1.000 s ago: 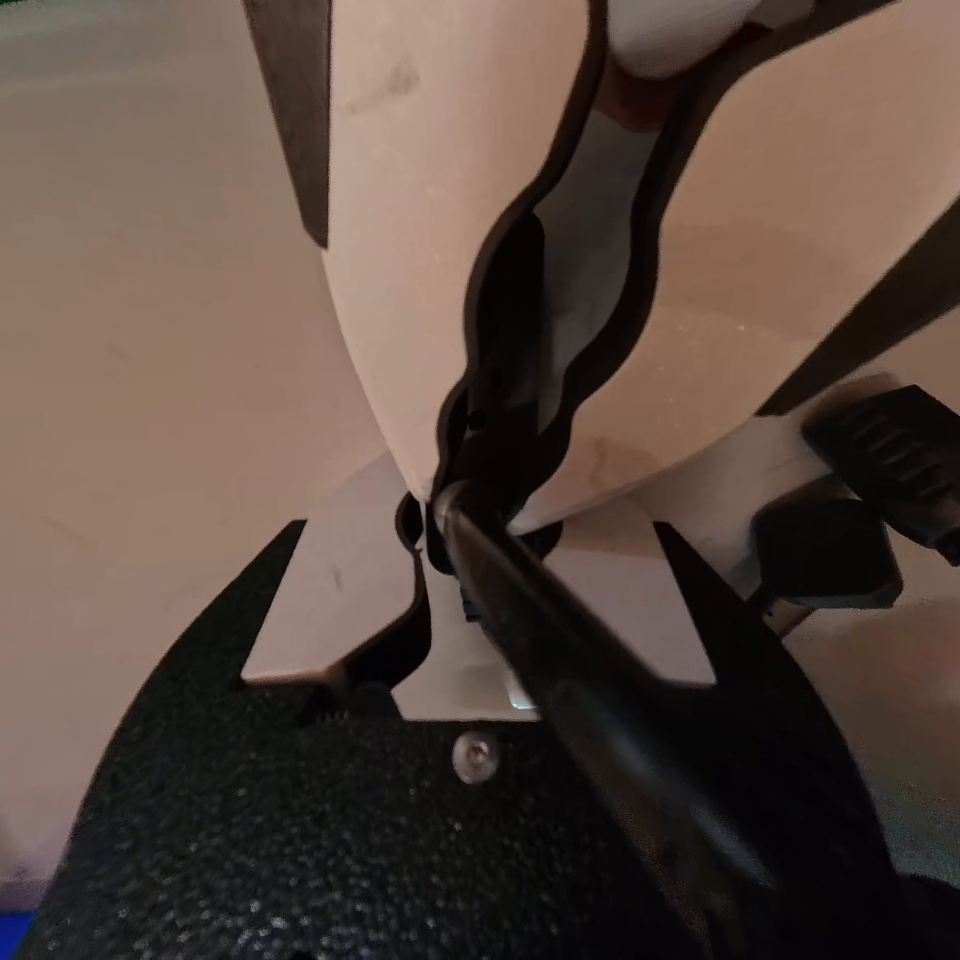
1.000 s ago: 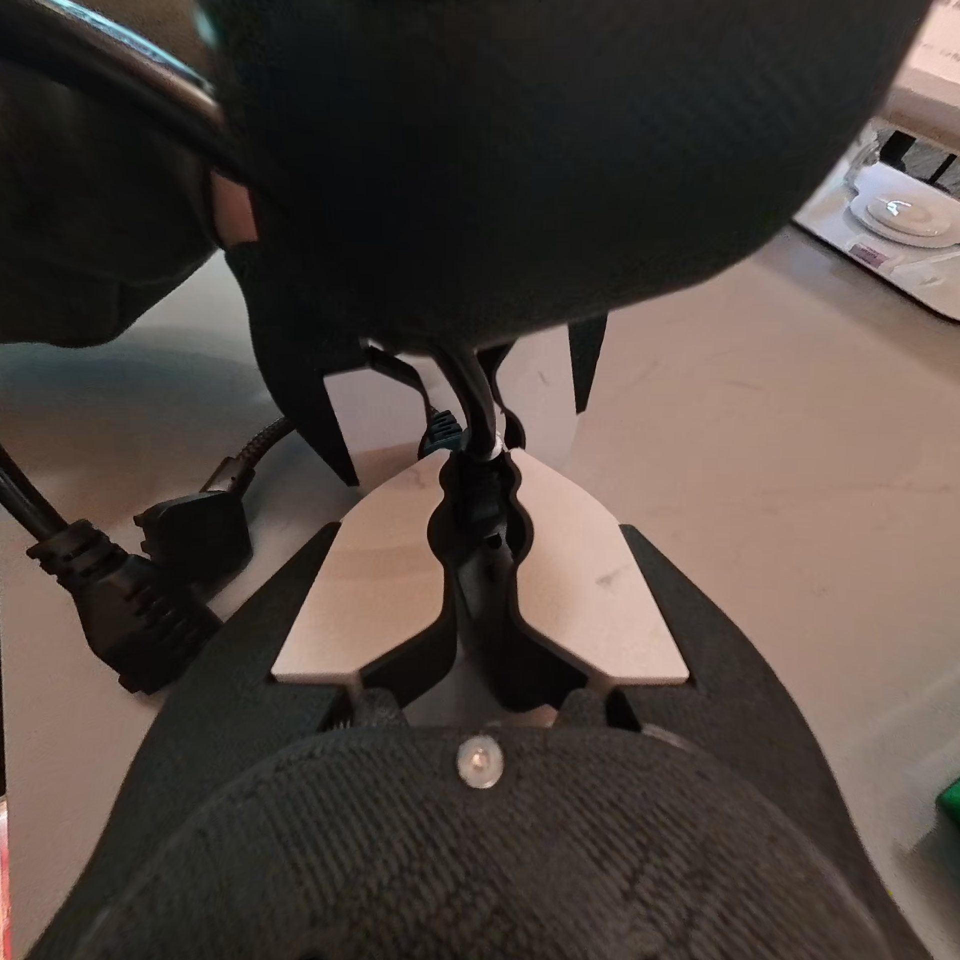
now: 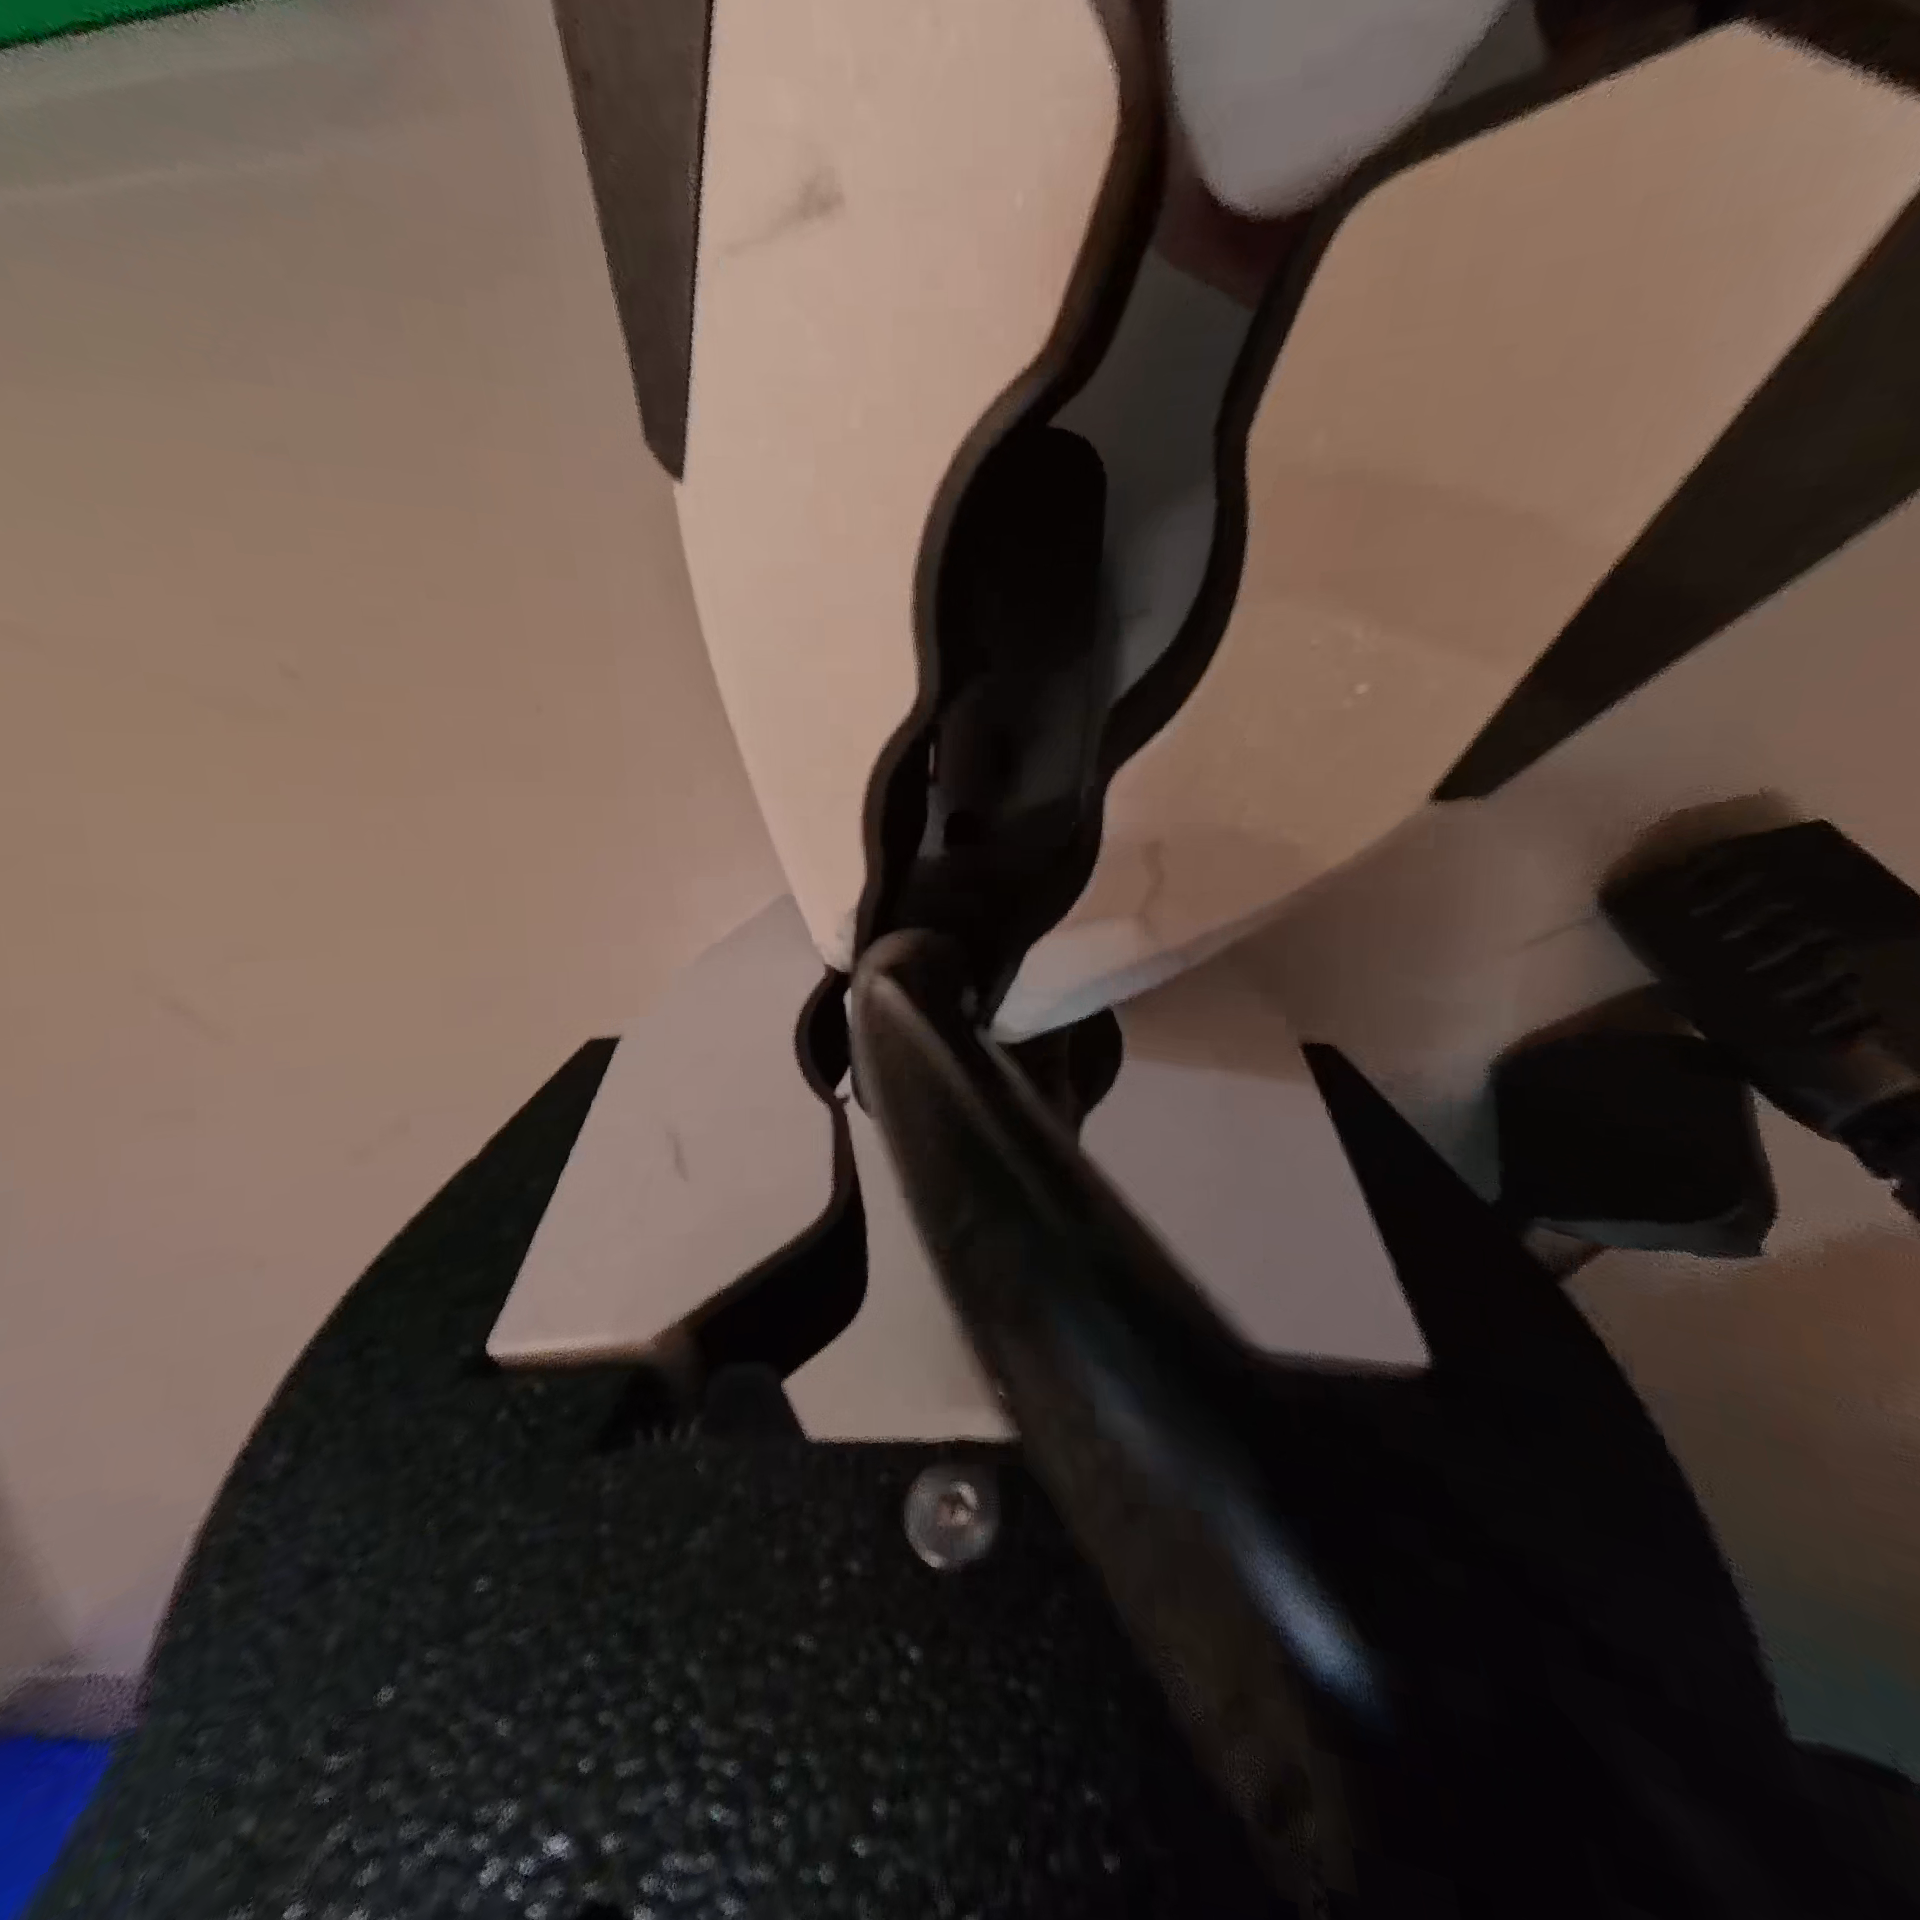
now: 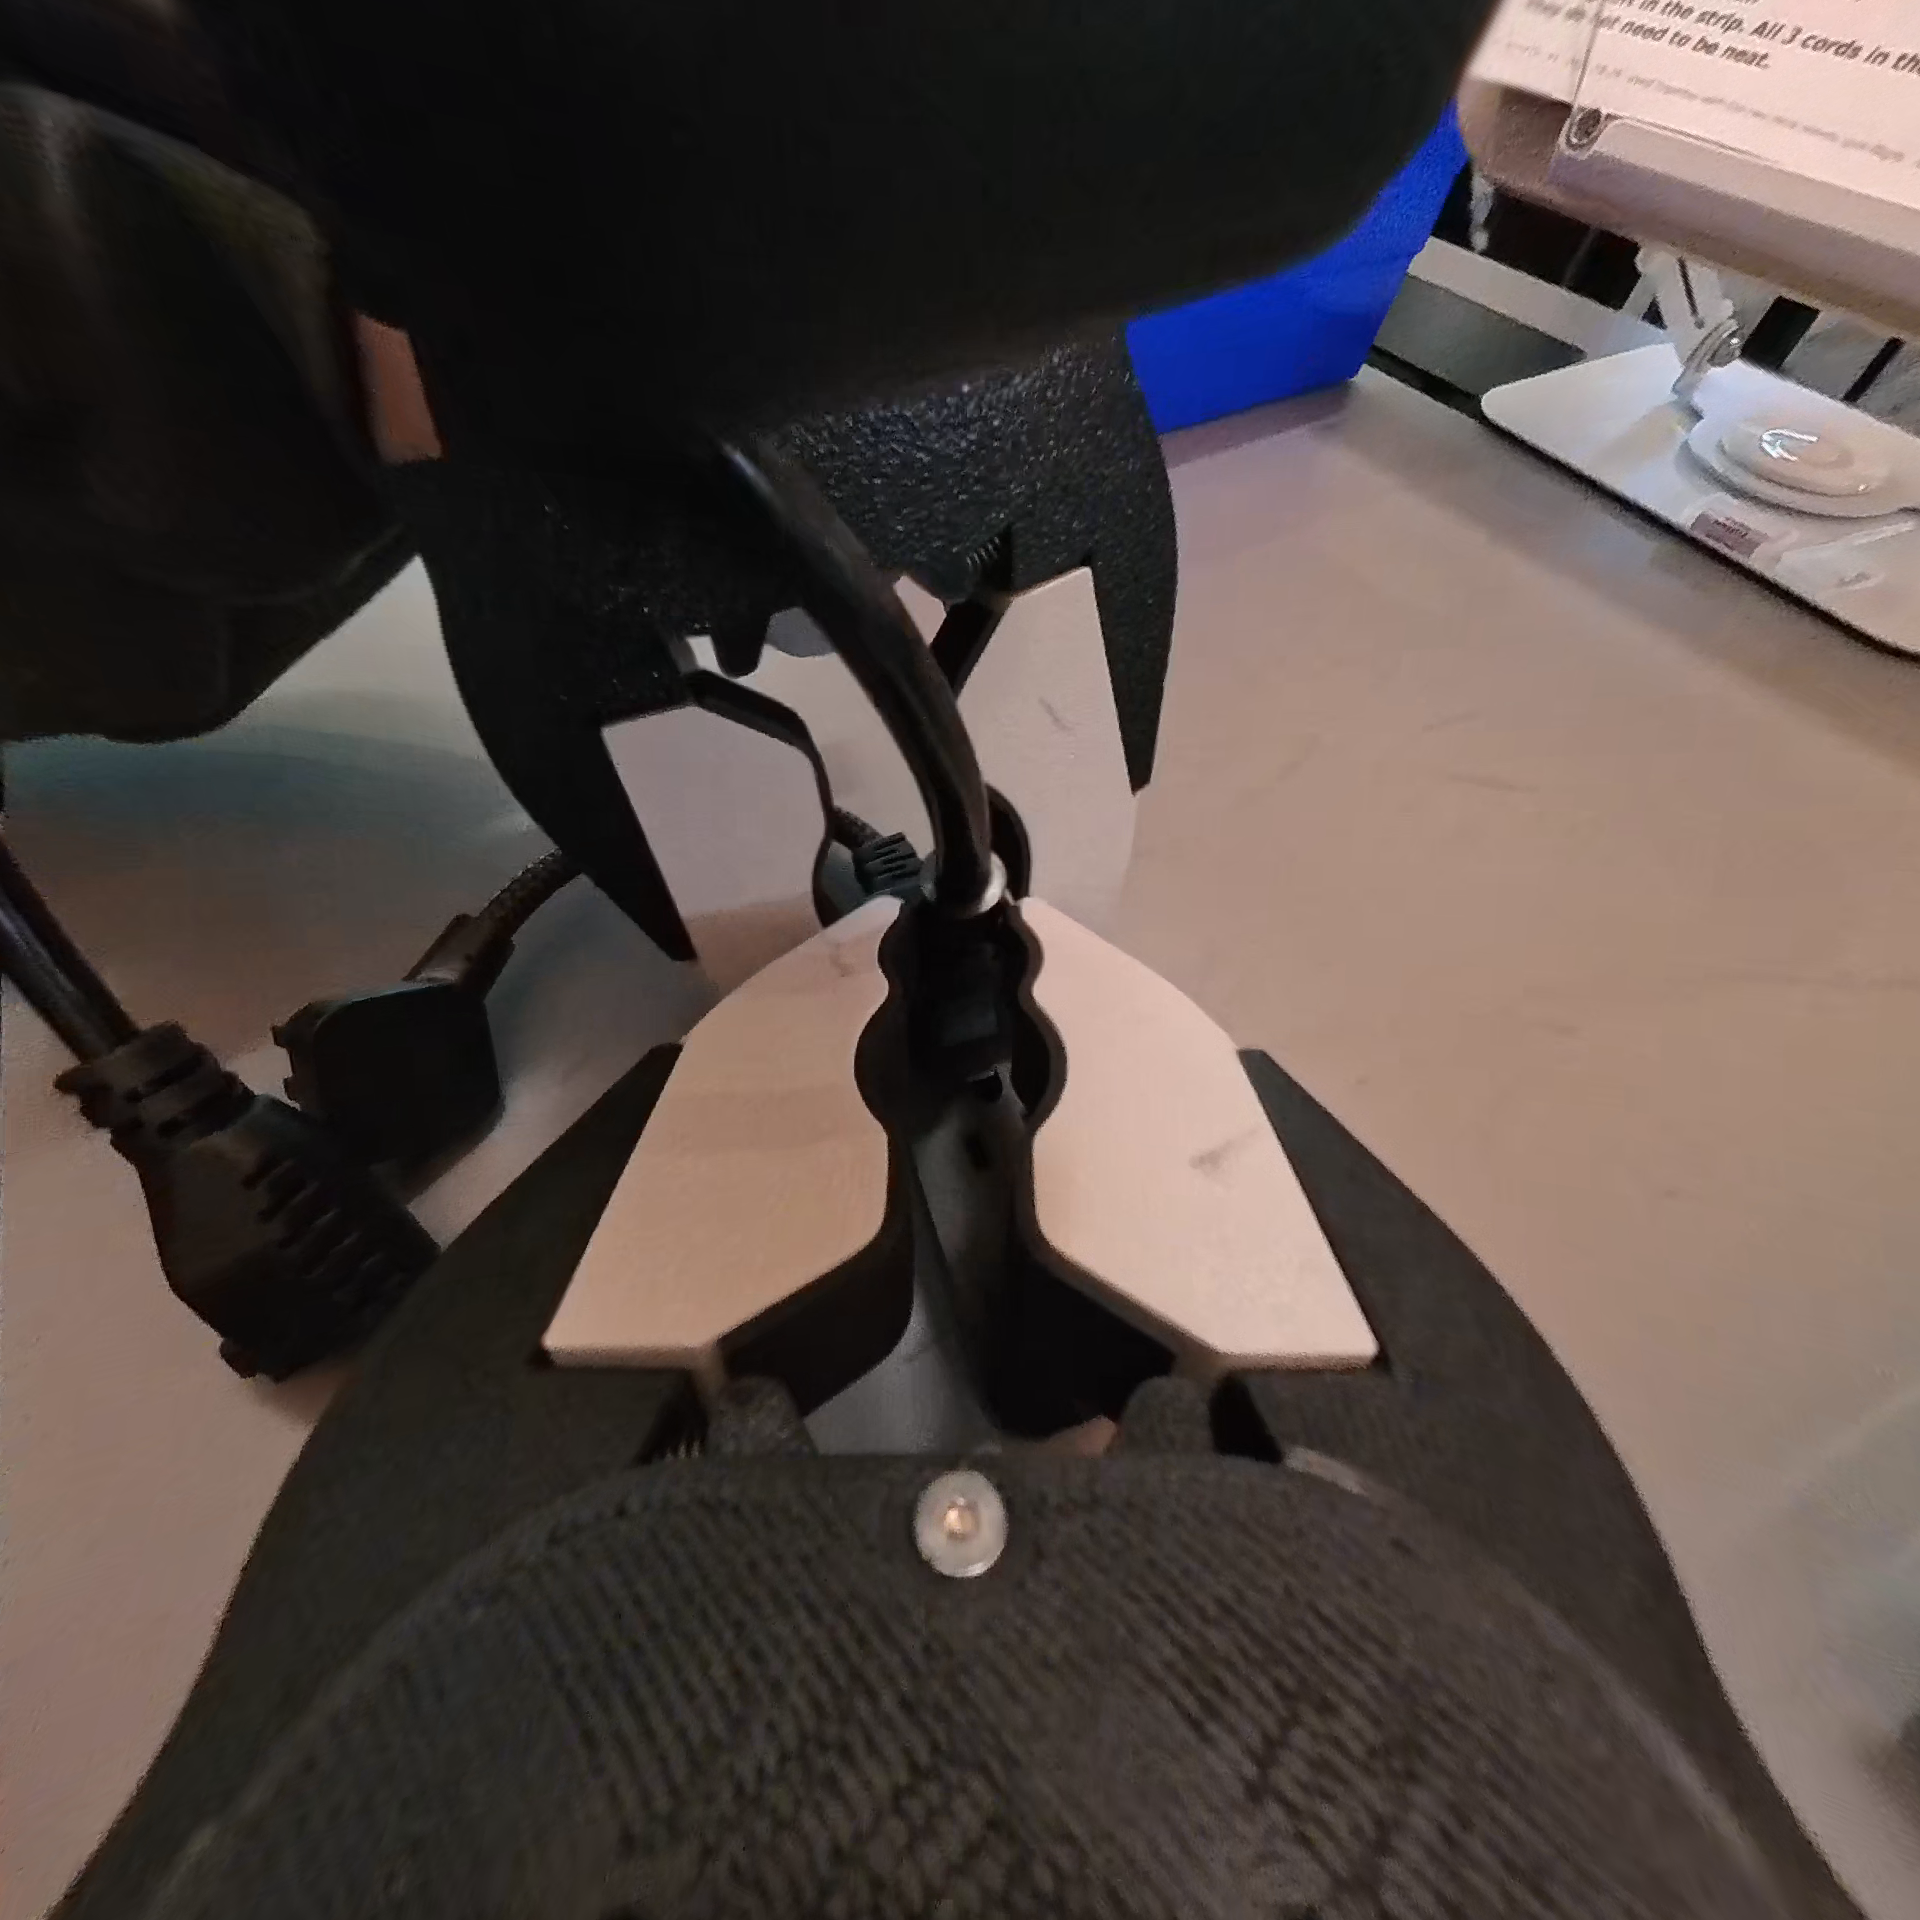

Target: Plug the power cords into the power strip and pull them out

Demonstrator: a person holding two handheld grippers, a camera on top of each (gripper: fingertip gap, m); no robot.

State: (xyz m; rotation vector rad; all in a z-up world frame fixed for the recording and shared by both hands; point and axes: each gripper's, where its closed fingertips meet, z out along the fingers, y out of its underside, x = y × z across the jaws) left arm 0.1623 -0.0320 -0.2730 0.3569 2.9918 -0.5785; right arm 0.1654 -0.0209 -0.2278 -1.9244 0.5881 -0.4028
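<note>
Right wrist view shows your right gripper (image 4: 961, 997) with jaws clamped on the black plug (image 4: 961, 1013), low over the desk (image 4: 1455, 935). Left gripper (image 3: 935, 1013) pinches its stiff, springy cord (image 3: 1039, 1247). Hold the rigid plug body.

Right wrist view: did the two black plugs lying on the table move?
No. The two black plugs lie at the same spot on the table, as far from the white stand base as before.
</note>
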